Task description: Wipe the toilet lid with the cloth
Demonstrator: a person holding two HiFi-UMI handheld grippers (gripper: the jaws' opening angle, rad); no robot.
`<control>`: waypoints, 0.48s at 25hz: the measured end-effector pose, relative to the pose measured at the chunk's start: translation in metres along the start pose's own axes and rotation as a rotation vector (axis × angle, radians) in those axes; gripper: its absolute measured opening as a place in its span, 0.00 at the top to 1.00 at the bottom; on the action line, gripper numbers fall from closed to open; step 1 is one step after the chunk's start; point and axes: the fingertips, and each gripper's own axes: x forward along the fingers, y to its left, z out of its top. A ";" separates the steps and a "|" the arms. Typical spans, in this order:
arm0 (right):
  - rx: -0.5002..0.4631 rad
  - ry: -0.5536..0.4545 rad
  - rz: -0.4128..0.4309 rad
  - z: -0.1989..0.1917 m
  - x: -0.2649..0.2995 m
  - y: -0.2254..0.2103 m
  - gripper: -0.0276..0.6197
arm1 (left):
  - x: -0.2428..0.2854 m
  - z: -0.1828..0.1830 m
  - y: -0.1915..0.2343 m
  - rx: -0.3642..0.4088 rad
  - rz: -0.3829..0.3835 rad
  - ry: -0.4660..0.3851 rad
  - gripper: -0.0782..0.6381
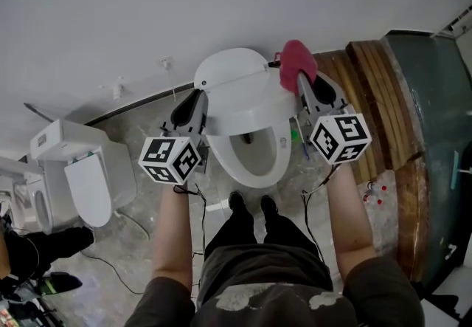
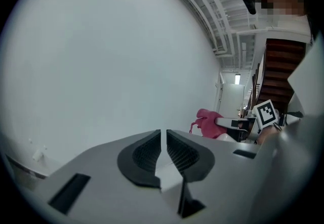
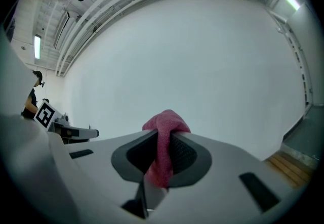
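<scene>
In the head view a white toilet (image 1: 276, 142) stands against the wall, its bowl uncovered and its lid (image 1: 230, 71) at the back. My right gripper (image 1: 302, 83) is at the lid's right side, shut on a pink cloth (image 1: 297, 63) that bunches out past the jaw tips. The right gripper view shows the cloth (image 3: 164, 137) pinched between the pads. My left gripper (image 1: 198, 97) hangs at the toilet's left side. Its jaws (image 2: 163, 136) are nearly together with nothing between them. Both grippers point at the bare white wall, so the toilet is hidden in both gripper views.
A second white toilet unit (image 1: 85, 178) stands to the left. Wooden planks (image 1: 376, 97) and a dark panel (image 1: 435, 133) lie to the right. Cables run over the stone floor by my feet (image 1: 251, 204). Another person's legs (image 1: 29, 252) show at the lower left.
</scene>
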 end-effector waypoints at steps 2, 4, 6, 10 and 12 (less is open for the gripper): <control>0.009 0.017 0.017 -0.013 -0.004 0.005 0.88 | 0.001 -0.009 -0.003 -0.007 0.014 0.020 0.85; 0.032 0.023 0.023 -0.025 -0.012 0.006 0.88 | 0.000 -0.021 -0.007 -0.019 0.023 0.039 0.85; 0.046 0.023 0.027 -0.032 -0.018 0.006 0.88 | -0.003 -0.031 -0.011 -0.028 0.027 0.055 0.85; 0.070 0.043 0.053 -0.050 -0.031 0.006 0.88 | -0.012 -0.054 -0.025 -0.027 0.033 0.081 0.85; 0.070 0.055 0.075 -0.061 -0.041 0.005 0.88 | -0.017 -0.067 -0.032 -0.022 0.043 0.099 0.85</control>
